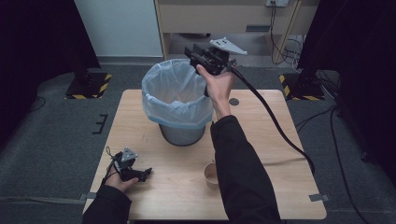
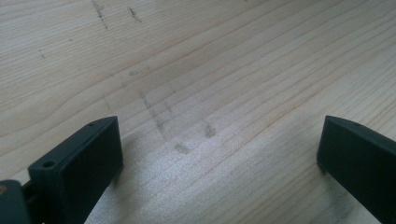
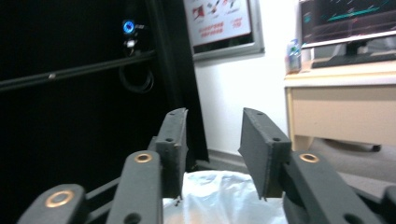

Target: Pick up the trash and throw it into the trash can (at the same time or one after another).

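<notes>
A grey bin (image 1: 181, 133) lined with a pale blue plastic bag (image 1: 173, 91) stands at the middle back of the wooden table (image 1: 261, 154). My right gripper (image 1: 192, 51) is held high over the bin's far right rim and points left. Its jaws (image 3: 214, 116) stand apart with nothing between them, and the bag (image 3: 224, 196) lies below. My left gripper (image 1: 145, 173) rests low at the table's front left, with its jaws (image 2: 219, 135) wide apart over bare wood.
A small paper cup (image 1: 210, 176) sits near the front edge, partly hidden by the right sleeve. The right gripper's cable (image 1: 275, 123) trails across the table's right side. Beyond the table are a pale desk (image 1: 224, 18) and dark stands.
</notes>
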A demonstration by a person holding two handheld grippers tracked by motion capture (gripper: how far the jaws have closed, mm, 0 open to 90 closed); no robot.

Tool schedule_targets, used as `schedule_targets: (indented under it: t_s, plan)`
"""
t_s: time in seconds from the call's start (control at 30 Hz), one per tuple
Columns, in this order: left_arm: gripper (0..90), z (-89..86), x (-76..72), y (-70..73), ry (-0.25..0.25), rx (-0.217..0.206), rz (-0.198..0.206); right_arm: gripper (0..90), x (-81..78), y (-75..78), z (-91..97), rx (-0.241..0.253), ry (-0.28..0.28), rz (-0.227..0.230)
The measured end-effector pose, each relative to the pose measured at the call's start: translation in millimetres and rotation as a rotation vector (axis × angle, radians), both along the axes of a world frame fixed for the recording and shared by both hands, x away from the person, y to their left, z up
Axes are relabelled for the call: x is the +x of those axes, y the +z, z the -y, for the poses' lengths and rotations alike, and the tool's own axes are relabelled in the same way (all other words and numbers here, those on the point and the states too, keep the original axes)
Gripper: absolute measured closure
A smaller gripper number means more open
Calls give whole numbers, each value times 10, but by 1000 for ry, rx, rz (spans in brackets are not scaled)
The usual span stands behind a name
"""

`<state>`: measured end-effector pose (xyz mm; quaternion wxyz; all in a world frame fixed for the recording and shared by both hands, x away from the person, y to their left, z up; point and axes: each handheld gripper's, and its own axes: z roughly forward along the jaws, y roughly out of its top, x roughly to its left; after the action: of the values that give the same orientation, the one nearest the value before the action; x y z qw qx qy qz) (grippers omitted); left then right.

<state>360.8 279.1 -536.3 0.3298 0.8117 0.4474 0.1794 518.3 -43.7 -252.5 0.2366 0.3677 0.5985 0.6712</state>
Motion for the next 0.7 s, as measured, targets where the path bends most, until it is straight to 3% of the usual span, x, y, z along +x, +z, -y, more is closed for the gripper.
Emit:
schedule_targets:
  t_s: [0.17,0.2,0.3,0.33,0.37,0.6,0.63,0.7]
  plan:
    - [0,0,0,0,0,0,0,519,-211,92,423,-4,-41,8]
    - [0,0,0,0,0,0,0,519,-211,92,423,-4,-41,8]
    - [0,1,0,-1,1,-1,1,494,-445,105,760,-25,-70,-5]
    - [0,1,0,-1,1,-1,1,494,-445,105,760,-25,-70,-5]
    - [0,1,0,-1,1,0,1,489,-592,77,947,-31,-81,-8]
    - [0,3,-5,0,4,1,0,476,-1059,-184,1409,-75,-103,-40]
    - [0,3,-5,0,4,1,0,476,-1059,-184,1409,-75,-103,-40]
    - [0,5,-7,-1,6,0,0,477,-1228,-333,1530,-81,-105,-68]
